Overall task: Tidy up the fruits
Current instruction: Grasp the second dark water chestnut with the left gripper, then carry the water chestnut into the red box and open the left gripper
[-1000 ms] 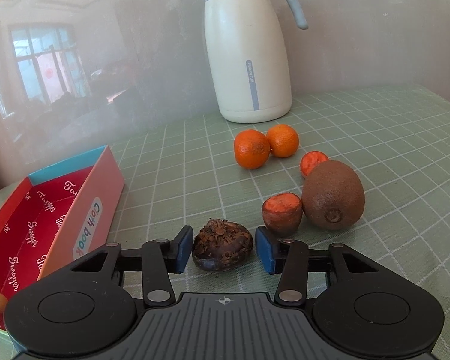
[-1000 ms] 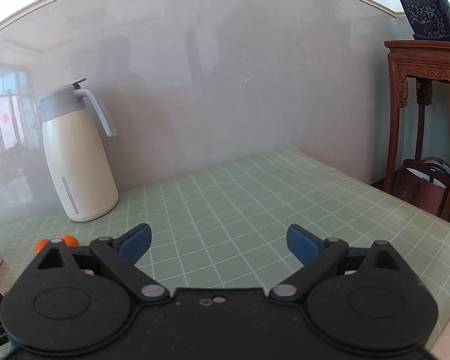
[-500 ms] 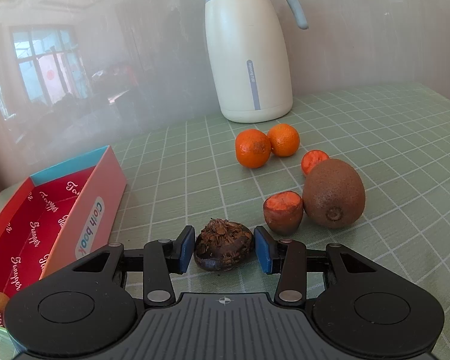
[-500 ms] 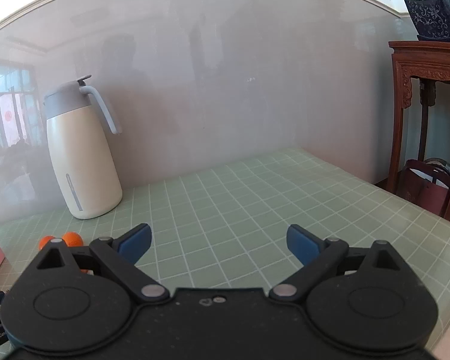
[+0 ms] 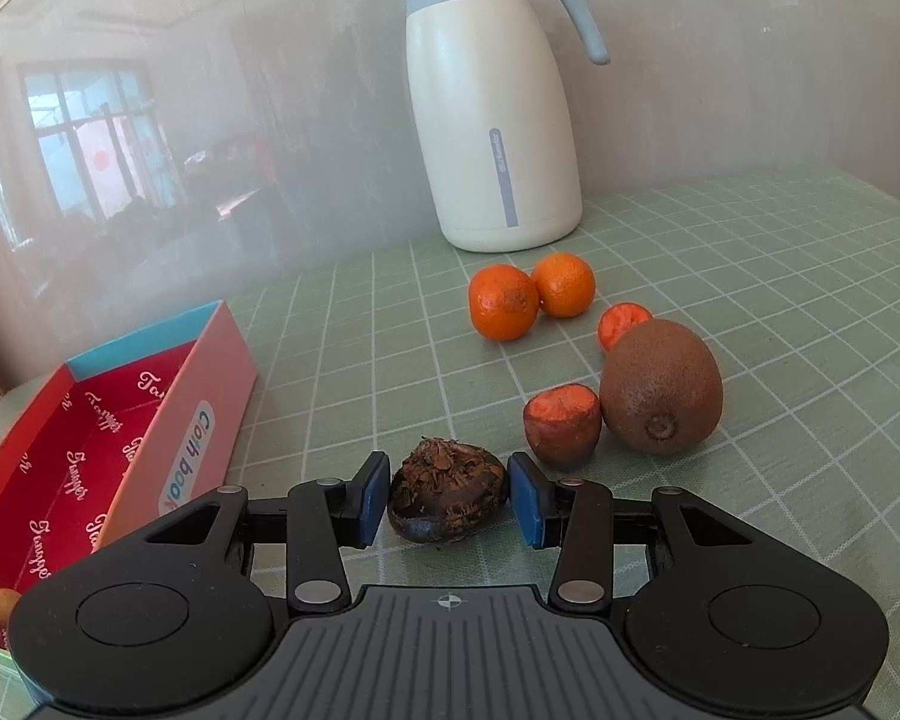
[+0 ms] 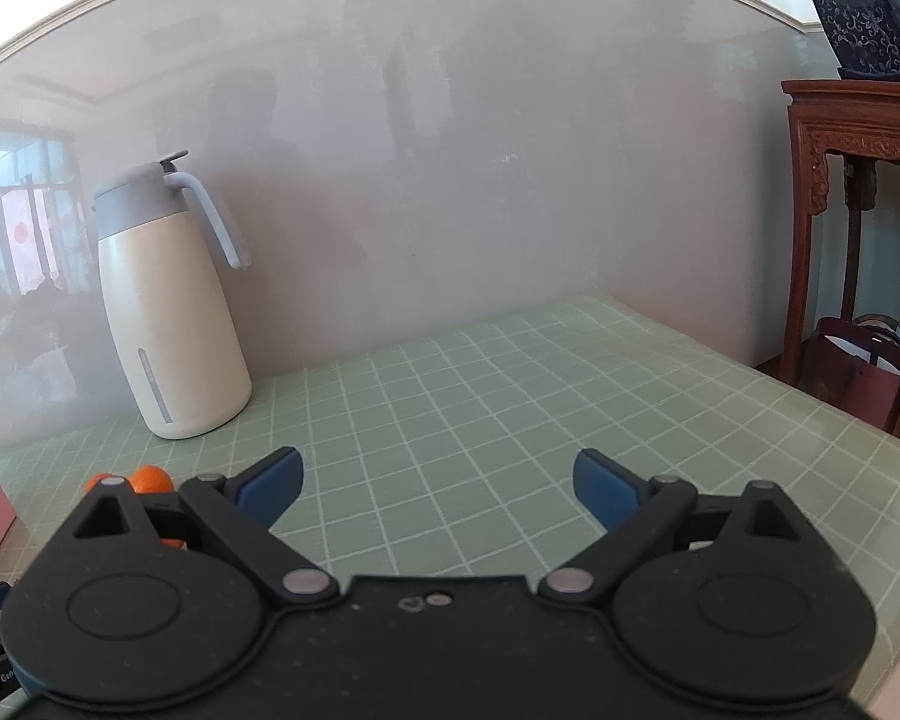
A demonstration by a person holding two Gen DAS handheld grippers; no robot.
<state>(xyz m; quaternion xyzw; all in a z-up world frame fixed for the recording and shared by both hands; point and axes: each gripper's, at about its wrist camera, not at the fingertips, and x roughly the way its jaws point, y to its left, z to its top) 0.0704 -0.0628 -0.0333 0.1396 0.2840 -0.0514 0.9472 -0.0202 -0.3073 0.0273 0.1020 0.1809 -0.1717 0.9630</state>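
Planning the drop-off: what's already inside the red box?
One small tan round item sits at the near end of the red box. The rest of the visible floor is bare; the left tongs' body hides the nearest corner.

The right gripper hangs with fingers spread wide above the green checked tablecloth, nothing between them.

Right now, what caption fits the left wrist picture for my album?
Left gripper fingers closed on a dark water chestnut, near a kiwi, tangerines and a red box.
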